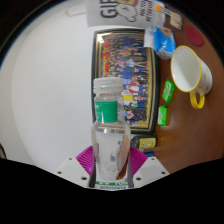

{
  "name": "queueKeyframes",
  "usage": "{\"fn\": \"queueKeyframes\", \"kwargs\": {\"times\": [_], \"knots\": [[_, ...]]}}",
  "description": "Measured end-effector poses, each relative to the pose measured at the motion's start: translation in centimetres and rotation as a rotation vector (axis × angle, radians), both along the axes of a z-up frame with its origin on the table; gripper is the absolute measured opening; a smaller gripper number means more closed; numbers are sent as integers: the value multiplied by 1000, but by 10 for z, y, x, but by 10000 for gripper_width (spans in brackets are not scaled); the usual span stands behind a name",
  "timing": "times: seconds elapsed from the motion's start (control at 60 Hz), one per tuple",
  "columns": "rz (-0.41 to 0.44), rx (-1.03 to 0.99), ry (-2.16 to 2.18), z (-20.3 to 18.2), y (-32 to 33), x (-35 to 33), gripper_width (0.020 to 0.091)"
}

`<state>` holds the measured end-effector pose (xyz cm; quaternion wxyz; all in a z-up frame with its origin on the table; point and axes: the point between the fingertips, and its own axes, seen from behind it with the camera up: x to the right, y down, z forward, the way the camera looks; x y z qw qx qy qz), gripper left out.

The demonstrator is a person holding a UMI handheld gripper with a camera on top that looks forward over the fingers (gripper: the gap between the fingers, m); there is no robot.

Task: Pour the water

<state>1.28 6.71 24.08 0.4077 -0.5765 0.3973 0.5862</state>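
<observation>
White tabletop (pixel 45 100) with a colourful poster (pixel 125 60) on it. Gripper (pixel 111 166) fingers clamp a clear, green-capped water bottle (pixel 108 130), held upright. Target mug (pixel 190 72) stands beyond and to the right, mouth up; pouring likely requires tilting the bottle rightward.

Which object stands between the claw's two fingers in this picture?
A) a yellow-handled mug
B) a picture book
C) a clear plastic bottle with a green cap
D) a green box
C: the clear plastic bottle with its green cap stands upright between the claw fingers, whose purple pads sit against its lower sides, while the mug stands farther off on the table, beyond the fingers.
</observation>
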Motion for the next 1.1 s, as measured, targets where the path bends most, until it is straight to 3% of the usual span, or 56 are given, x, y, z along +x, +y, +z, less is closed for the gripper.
{"fn": "queueKeyframes", "kwargs": {"times": [0.3, 0.583, 0.85, 1.1], "knots": [[-49, -97, 534, -29, 27, 69, 430], [-23, -149, 611, -41, 30, 78, 428], [52, -118, -115, -45, 15, 88, 431], [-98, 29, -977, -14, 15, 201, 434]]}}
